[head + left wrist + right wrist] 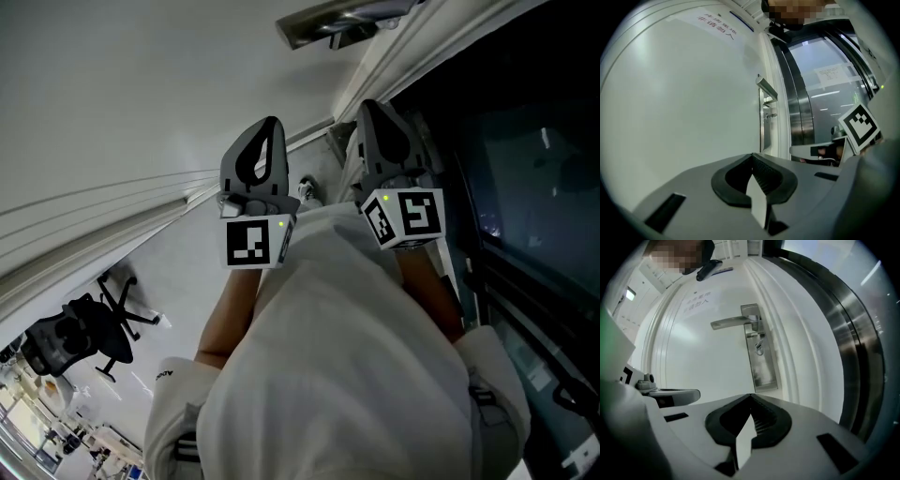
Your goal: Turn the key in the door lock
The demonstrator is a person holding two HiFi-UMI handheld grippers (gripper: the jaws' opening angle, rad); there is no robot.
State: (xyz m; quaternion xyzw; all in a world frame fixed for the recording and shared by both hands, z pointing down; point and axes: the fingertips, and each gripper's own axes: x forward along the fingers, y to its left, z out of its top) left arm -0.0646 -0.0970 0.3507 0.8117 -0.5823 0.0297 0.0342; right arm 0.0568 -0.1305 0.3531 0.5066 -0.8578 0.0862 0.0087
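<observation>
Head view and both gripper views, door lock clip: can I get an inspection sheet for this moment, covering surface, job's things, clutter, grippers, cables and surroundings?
Surface: white door, with a printed sign near its top.
Job's things: key sits in the lock plate just under the handle; the handle is level.
Clutter: nothing seen.
Grippers: left gripper and right gripper both have their fingers together with nothing between them; both are short of the door and neither touches the key.
Cables: nothing seen.
Surroundings: metal frame beside the door; office chair on the floor behind the person.
</observation>
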